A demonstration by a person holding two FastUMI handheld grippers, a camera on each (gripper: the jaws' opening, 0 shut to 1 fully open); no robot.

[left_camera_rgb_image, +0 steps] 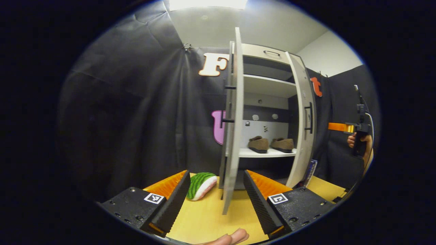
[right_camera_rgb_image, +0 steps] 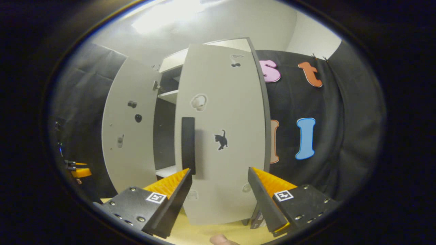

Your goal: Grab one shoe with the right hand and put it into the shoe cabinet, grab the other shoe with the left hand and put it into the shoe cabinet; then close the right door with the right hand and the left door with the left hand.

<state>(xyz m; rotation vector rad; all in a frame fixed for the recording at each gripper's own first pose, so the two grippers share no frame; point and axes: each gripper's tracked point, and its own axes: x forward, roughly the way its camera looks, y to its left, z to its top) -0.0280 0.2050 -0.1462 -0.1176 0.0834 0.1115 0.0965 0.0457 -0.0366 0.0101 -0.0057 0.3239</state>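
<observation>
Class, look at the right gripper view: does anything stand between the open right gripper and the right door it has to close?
Nothing visible does. The right gripper faces the right door directly, its dark handle just above one finger, with open space between.

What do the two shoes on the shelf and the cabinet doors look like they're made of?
The shoes look like brown suede or felt: matte, soft-looking uppers over dark soles. The cabinet doors look like pale laminated board: flat, smooth, faintly sheened panels with dark bar handles. Both are guesses from appearance.

A ceiling light (left_camera_rgb_image: 207,4) glares overhead, the booth sides fall dim, and fisheye distortion bends straight edges.
</observation>
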